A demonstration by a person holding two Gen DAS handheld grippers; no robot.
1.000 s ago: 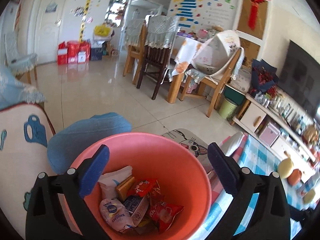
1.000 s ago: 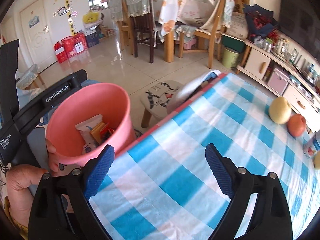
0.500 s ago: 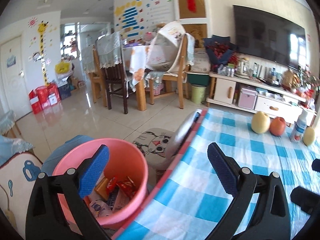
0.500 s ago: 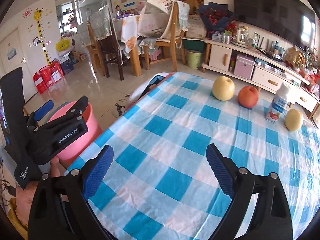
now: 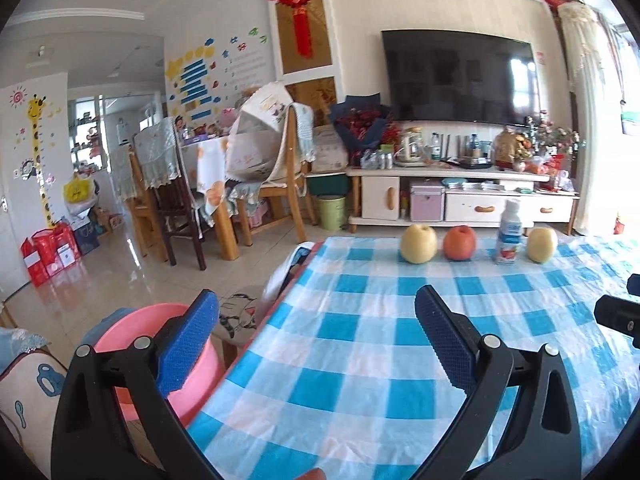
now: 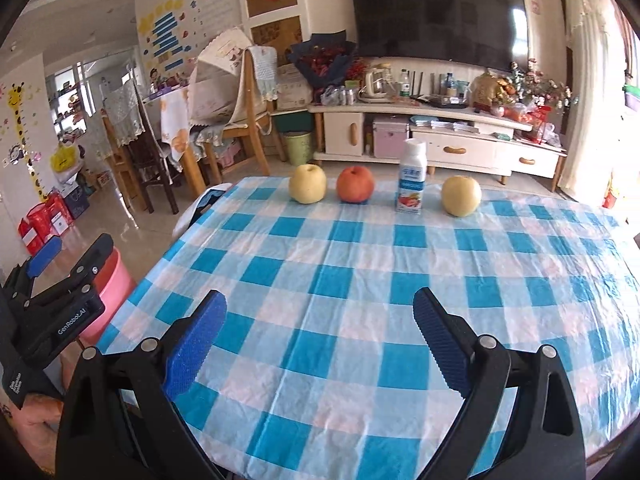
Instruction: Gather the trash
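Observation:
A pink bucket (image 5: 132, 332) stands low beside the table's left edge; its contents are hidden from here. My left gripper (image 5: 316, 320) is open and empty above the table's near left corner, right of the bucket. In the right wrist view the bucket (image 6: 116, 280) shows behind the left gripper (image 6: 74, 252). My right gripper (image 6: 320, 320) is open and empty over the blue checked tablecloth (image 6: 340, 280). No loose wrapper shows on the cloth.
Along the table's far edge stand a yellow apple (image 6: 307, 183), a red apple (image 6: 355, 184), a small white bottle (image 6: 411, 178) and another yellow apple (image 6: 461, 195). A stool (image 5: 236, 312) stands on the floor by the bucket. Chairs and a TV cabinet lie beyond.
Both views have swung up and right from the bucket to the table. The bucket, held close and seen from above before, now sits low at the left. Both grippers stayed open.

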